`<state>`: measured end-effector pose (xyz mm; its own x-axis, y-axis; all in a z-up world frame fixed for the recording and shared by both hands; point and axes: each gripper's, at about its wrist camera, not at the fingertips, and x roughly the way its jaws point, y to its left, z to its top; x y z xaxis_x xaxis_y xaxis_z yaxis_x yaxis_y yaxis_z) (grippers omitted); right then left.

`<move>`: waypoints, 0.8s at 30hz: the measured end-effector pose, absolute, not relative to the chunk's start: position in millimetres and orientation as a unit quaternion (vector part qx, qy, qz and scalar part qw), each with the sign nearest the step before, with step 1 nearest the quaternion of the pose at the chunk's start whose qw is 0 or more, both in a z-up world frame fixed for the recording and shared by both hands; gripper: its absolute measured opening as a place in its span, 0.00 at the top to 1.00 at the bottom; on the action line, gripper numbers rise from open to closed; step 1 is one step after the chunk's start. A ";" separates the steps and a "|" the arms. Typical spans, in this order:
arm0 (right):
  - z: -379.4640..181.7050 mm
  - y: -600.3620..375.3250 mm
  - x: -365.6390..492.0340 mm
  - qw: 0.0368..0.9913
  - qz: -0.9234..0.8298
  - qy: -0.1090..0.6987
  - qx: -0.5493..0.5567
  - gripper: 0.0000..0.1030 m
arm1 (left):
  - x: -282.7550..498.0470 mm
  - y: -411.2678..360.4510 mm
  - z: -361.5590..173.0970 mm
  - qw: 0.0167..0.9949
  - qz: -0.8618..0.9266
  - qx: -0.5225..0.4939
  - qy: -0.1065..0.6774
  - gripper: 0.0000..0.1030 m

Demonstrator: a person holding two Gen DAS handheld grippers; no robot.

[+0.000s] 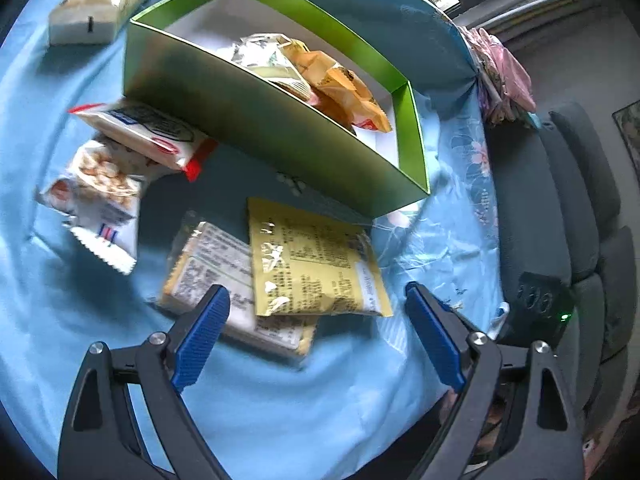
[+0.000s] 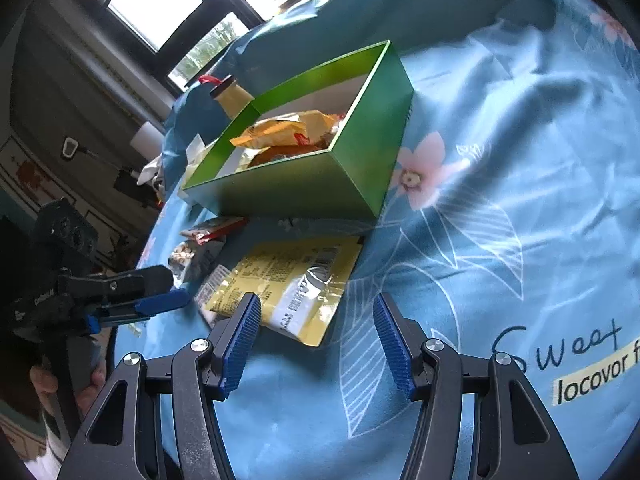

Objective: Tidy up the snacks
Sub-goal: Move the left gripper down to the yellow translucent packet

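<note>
Item: yellow packet [image 1: 316, 256], on the desk before the green box [image 1: 256, 136], long axis toward twelve o'clock of my left hand-held gripper [image 1: 318, 300], the nearer one, wide open, empty.

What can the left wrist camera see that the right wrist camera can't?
Only the left wrist view shows the white snack bag behind the box and the dark sofa.

Only the right wrist view shows the bottle, the window, the words on the cloth, and the left gripper from the side.

Both show the green box with snacks inside, the yellow packet and the blue cloth.
</note>
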<state>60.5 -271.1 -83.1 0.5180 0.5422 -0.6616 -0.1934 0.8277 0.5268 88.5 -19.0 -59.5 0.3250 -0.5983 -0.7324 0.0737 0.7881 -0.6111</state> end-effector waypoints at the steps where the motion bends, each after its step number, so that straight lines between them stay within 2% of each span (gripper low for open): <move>1: -84.5 -271.6 61.3 0.847 0.218 0.441 0.199 0.42 | 89.5 -20.6 -60.0 0.776 -0.217 -0.244 0.540 0.12; 24: -101.2 -265.7 80.1 0.828 0.242 0.458 0.215 0.42 | 111.3 -16.2 -73.7 0.755 -0.232 -0.273 0.549 0.12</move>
